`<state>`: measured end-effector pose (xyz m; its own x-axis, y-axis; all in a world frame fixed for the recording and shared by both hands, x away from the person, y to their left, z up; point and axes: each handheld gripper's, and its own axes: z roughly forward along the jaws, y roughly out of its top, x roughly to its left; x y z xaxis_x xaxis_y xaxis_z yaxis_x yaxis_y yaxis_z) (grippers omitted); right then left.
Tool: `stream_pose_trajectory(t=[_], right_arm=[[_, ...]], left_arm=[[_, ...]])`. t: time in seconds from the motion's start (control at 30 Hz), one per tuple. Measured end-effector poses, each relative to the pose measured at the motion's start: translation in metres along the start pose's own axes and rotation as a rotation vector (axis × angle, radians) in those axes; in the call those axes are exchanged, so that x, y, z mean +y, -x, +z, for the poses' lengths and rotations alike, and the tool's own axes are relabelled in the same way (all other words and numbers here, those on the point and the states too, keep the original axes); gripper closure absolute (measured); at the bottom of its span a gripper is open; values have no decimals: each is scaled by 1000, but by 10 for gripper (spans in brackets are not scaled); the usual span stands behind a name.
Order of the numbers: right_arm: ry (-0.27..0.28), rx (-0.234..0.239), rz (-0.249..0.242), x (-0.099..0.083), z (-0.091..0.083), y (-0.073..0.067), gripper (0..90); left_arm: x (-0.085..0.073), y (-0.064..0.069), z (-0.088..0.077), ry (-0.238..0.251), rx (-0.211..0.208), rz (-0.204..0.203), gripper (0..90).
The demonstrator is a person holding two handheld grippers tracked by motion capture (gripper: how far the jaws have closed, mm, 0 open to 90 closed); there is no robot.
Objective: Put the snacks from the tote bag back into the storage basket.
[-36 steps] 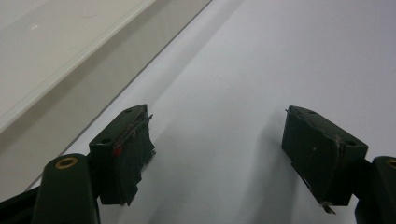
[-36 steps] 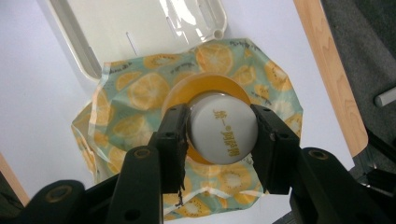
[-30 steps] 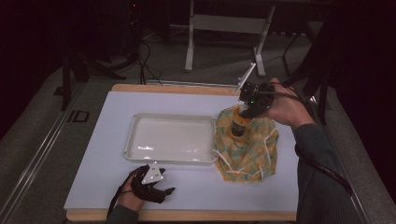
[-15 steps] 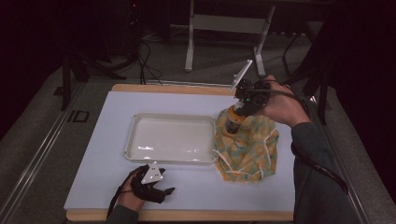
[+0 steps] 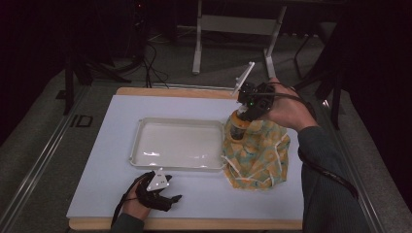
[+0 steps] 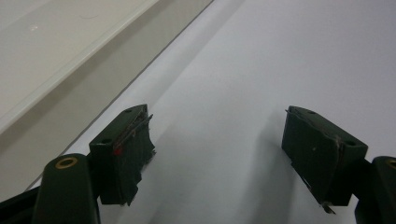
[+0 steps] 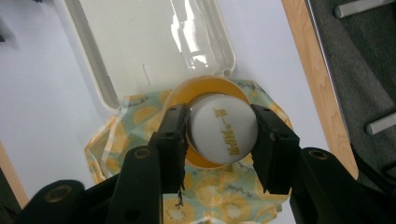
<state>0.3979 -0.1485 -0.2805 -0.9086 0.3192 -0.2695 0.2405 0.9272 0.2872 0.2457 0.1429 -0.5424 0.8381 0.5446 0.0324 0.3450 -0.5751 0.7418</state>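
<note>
Tray (image 5: pixel 179 143) just beside bag (image 5: pixel 257 155) and bottle (image 7: pixel 223 129).

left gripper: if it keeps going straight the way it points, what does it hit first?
Likely nothing soon: the left gripper, fingers open, points along bare table. The tray runs beside that line, off to one side. Depth is unclear.

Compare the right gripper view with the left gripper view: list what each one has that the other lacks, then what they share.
Right gripper view: the right gripper clamped on a white cap of an orange bottle, above a yellow-patterned bag; the table's wooden edge.
Left gripper view: the left gripper, open over bare surface.
Both: the white tray and the white table cover.
</note>
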Motion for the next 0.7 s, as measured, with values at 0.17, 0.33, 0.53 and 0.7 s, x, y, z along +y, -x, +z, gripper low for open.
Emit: stream_pose_trajectory(t=[0.17, 0.33, 0.53, 0.7], right_arm=[[5, -2, -19, 5, -2, -3, 587], [11, -4, -35, 10, -4, -6, 587], [17, 8, -51, 15, -5, -9, 587], [20, 16, -61, 19, -6, -11, 586]], left_arm=[[0, 0, -1, 3, 0, 3, 240], [0, 0, -1, 6, -2, -1, 240], [0, 0, -1, 9, -3, -4, 240], [0, 0, -1, 10, -3, -1, 240]])
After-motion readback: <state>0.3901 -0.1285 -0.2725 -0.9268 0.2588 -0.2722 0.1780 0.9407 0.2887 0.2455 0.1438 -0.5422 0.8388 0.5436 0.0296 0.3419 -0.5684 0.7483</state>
